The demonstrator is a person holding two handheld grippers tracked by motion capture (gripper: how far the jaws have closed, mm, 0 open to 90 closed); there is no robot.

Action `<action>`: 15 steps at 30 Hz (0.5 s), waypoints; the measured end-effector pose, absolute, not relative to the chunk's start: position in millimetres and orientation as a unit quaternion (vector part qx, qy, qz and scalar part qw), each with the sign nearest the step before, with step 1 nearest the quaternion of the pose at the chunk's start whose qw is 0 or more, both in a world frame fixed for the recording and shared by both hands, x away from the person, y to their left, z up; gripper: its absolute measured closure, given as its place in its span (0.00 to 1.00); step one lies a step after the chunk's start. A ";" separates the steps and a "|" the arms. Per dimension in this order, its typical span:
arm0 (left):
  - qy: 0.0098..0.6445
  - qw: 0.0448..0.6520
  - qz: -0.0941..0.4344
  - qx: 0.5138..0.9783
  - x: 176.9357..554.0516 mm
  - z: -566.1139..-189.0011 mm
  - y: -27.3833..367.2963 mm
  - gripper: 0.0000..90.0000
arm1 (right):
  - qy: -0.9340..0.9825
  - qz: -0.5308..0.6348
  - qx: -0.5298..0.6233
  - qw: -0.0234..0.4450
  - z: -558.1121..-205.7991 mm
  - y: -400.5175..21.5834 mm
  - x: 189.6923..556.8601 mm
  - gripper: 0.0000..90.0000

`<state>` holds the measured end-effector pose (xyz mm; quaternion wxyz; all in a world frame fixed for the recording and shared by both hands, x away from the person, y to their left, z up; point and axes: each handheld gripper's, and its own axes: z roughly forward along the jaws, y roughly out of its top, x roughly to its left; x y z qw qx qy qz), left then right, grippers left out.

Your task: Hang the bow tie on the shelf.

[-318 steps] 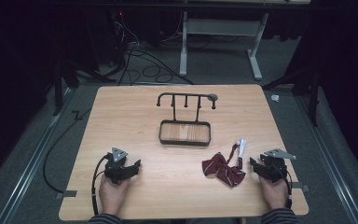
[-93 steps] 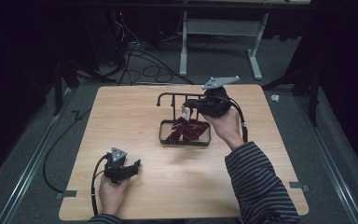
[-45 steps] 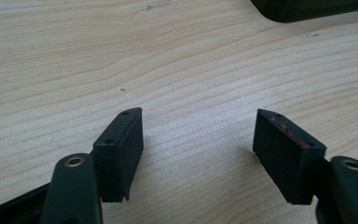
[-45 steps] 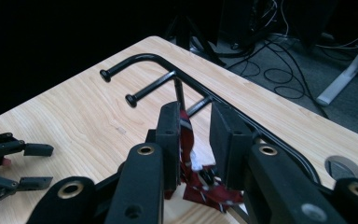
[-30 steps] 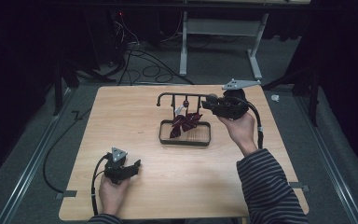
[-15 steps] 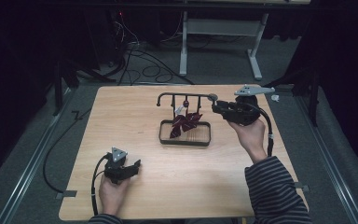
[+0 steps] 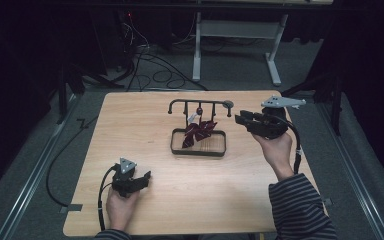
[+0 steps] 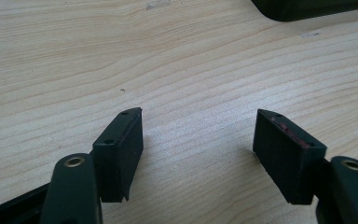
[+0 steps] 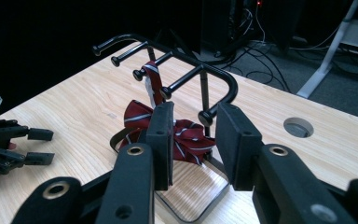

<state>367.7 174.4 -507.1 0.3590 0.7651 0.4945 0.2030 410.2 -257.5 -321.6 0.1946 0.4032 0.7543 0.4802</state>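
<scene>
Fabric in dark red with pale stripes, a bow tie [image 7: 199, 131], is hanging by its strap from one peg of a black hook rack [image 7: 200, 104] and drooping into the rack's wire-edged tray [image 7: 221, 150]. The rack is standing toward the far middle of a light wooden table [image 7: 150, 120]. The rack's top bar is running left to right across the table, its pegs pointing toward the person.

Just beside the rack's right end, the right gripper [image 7: 243, 120] is hovering above the table with its jaws parted and empty, aiming leftward at the bow tie. In the right gripper view, the tie is sitting directly beyond the gap between the jaws, close but not touching.

Well apart, near the front left edge, the left gripper [image 7: 141, 177] is resting on the table, jaws spread wide with bare wood between them. Its hand [image 7: 121, 207] is lying low behind it.

Judging by position, the right gripper is much nearer to the bow tie.
</scene>
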 end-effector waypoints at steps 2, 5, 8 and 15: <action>0.494 0.360 0.204 0.765 367.7 -507.3 174.2 0.37 | 0.752 0.481 0.406 0.196 -322.1 -259.7 408.2 0.75; 0.494 0.360 0.204 0.765 367.7 -507.3 174.2 0.37 | 0.748 0.484 0.407 0.200 -322.5 -263.5 404.6 0.74; 0.494 0.359 0.205 0.765 367.6 -507.3 174.0 0.37 | 0.744 0.487 0.411 0.201 -325.2 -268.4 400.4 0.74; 0.494 0.358 0.205 0.765 367.6 -507.2 173.9 0.37 | 0.741 0.487 0.416 0.202 -328.1 -274.9 393.5 0.74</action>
